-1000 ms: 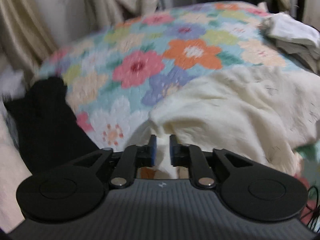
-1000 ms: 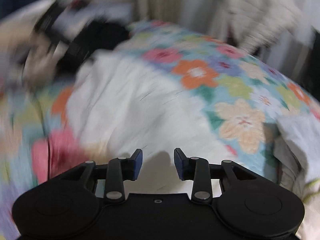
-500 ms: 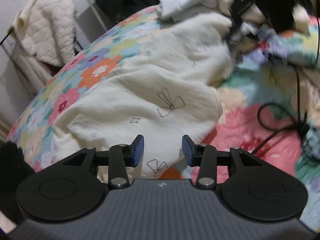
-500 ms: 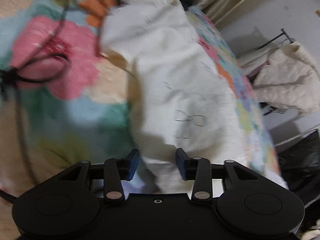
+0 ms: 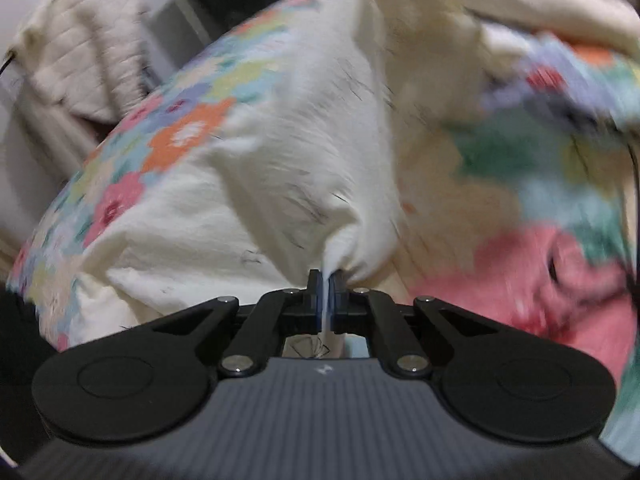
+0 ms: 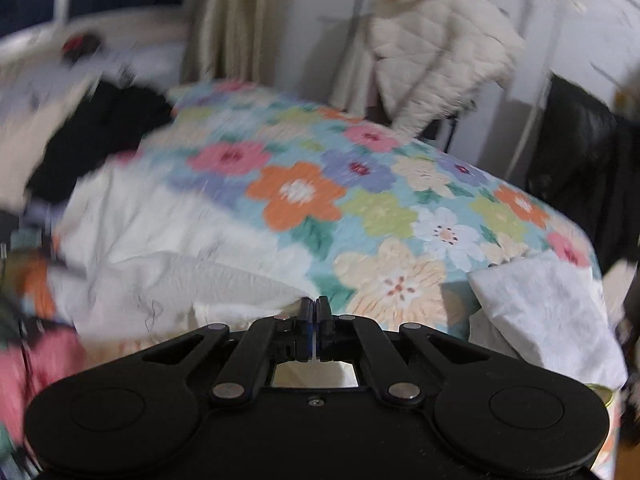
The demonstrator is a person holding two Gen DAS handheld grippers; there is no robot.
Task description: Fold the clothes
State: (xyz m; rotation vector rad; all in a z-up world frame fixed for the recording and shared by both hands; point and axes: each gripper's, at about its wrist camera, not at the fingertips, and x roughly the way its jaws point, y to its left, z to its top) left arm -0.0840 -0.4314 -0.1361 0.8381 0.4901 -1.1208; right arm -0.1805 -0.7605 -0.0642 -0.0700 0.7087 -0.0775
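Observation:
A cream garment (image 5: 280, 168) with thin black line drawings lies on a flowered quilt (image 5: 180, 128). My left gripper (image 5: 327, 284) is shut on an edge of the garment, and the cloth bunches up from the fingertips. In the right wrist view the same cream garment (image 6: 160, 248) lies at the left. My right gripper (image 6: 315, 310) is shut at the garment's edge, with a thin strip of pale cloth between the pads. Both views are blurred by motion.
A folded white cloth (image 6: 548, 312) lies at the right on the quilt (image 6: 400, 208). A dark garment (image 6: 100, 132) lies at the far left. A cream quilted jacket (image 6: 436, 48) hangs behind the bed. A black cable (image 5: 634, 160) runs at the right edge.
Both grippers were open half a second ago and are now shut on the cream garment's edge. Both cameras have swung, and the cloth is pulled up at the left gripper.

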